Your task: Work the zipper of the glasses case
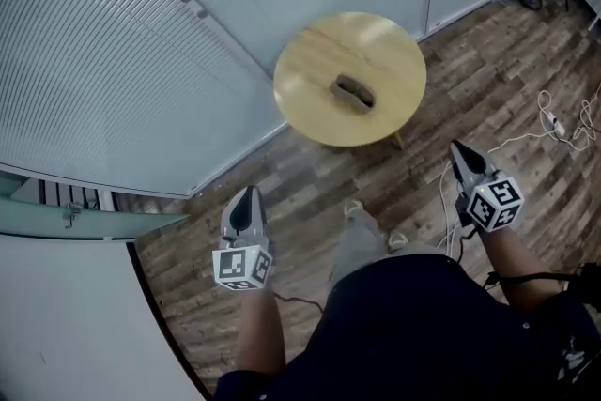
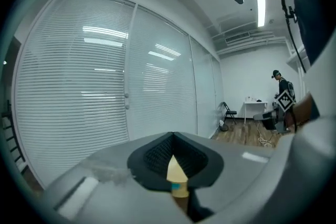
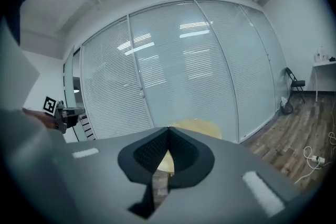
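Head view, nearest first: two grippers are held low in front of the person, the left gripper (image 1: 247, 192) and the right gripper (image 1: 457, 149), one marker cube on each. Both are well short of the table (image 1: 315, 113). Between them is one leg of the person (image 1: 362, 239).

Beyond that, one round wooden table stands on the plank floor (image 1: 470, 70) against the blinds (image 1: 141, 61). One brown case (image 1: 352, 93) lies near the table's middle, well apart from both grippers. White cable (image 1: 554, 119) trails over the floor at the right. Only this view shows the case.

Left gripper view: the jaws are together with nothing clamped, and a yellow sliver shows through the gap below the tips. Far off, it alone shows one white desk (image 2: 255, 107) and one distant person (image 2: 280, 84), beside one chair (image 2: 227, 112).

Right gripper view: these jaws also meet, empty. The tabletop (image 3: 198, 125) rises just past them, and the left gripper's cube (image 3: 50, 105) sits at the far left.
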`<state>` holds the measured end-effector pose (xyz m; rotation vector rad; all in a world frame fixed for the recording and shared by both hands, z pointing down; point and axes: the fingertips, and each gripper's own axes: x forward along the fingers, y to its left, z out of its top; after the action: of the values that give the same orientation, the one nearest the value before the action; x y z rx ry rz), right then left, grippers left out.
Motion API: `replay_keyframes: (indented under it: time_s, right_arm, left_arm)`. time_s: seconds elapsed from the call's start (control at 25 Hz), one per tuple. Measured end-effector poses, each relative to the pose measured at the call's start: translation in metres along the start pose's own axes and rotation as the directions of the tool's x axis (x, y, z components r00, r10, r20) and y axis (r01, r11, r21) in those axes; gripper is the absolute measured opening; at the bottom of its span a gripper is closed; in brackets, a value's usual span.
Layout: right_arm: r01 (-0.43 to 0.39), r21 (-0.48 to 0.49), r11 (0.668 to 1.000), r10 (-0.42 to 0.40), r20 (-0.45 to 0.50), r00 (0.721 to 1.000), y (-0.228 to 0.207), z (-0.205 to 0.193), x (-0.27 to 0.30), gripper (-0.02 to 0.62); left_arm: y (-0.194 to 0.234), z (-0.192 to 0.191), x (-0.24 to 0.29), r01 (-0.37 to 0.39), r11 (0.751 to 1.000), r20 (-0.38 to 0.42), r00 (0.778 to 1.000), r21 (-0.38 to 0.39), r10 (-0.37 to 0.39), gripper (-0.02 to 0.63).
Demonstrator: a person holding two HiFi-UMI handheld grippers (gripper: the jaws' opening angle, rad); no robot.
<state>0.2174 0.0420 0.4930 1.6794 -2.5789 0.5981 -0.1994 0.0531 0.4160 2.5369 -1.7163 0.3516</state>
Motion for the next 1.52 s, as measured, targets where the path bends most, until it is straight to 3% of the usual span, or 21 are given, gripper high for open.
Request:
replay_keyframes:
  time_s: [0.16,0.36,0.52,0.68,0.72,0.8,0.92,1.12,1.28,1.32,1.52]
  right_arm:
    - [0.010,0.001,1.000,-0.010,-0.016,1.000,0.002,0.011,0.063,0.006]
    - [-0.014,-0.045,0.999,0.011,-0.050,0.999,0.008,0.022,0.116,0.006]
    - [-0.050,-0.002,0.999,0.049,-0.119,0.992,0.021,0.008,0.162,0.006]
    - [-0.028,-0.041,0.999,0.025,-0.064,0.998,0.035,0.011,0.206,0.008]
    - [-0.031,-0.069,0.997,0.026,-0.066,0.997,0.038,0.010,0.217,0.014]
    - [-0.040,-0.134,0.990,0.027,-0.096,0.995,0.040,0.004,0.237,0.106]
    - [-0.034,-0.183,0.982,0.012,-0.122,0.992,0.031,-0.004,0.259,0.121]
    - [-0.069,-0.178,0.982,0.043,-0.150,0.988,0.019,-0.017,0.271,0.147]
    - [-0.106,-0.162,0.981,0.071,-0.212,0.975,0.005,-0.047,0.306,0.206]
    - [-0.101,-0.156,0.983,0.062,-0.239,0.969,-0.001,-0.057,0.314,0.235]
    - [-0.127,-0.132,0.983,0.079,-0.318,0.945,-0.019,-0.081,0.329,0.239]
  left_arm:
    - [0.040,-0.013,0.057,0.004,0.998,-0.031,1.000,-0.055,-0.006,0.003]
    - [0.066,0.000,0.143,0.104,0.993,-0.007,0.995,-0.057,-0.104,0.003]
    - [0.088,0.014,0.202,0.177,0.984,0.013,0.984,-0.032,-0.177,0.003]
    - [0.108,0.016,0.240,0.246,0.969,0.009,0.969,-0.038,-0.246,0.003]
    - [0.113,0.014,0.248,0.258,0.965,0.007,0.966,-0.044,-0.258,0.003]
    - [0.119,0.005,0.266,0.271,0.961,-0.003,0.962,-0.059,-0.272,0.003]
    - [0.116,-0.005,0.293,0.288,0.954,-0.019,0.957,-0.090,-0.290,0.003]
    - [0.080,0.002,0.311,0.324,0.942,-0.001,0.945,-0.091,-0.326,0.003]
    - [0.068,-0.008,0.325,0.351,0.934,-0.063,0.933,-0.068,-0.355,0.003]
    - [0.069,-0.011,0.326,0.345,0.936,-0.076,0.934,-0.068,-0.350,0.003]
    - [0.072,-0.017,0.338,0.287,0.956,-0.097,0.951,-0.068,-0.292,0.003]
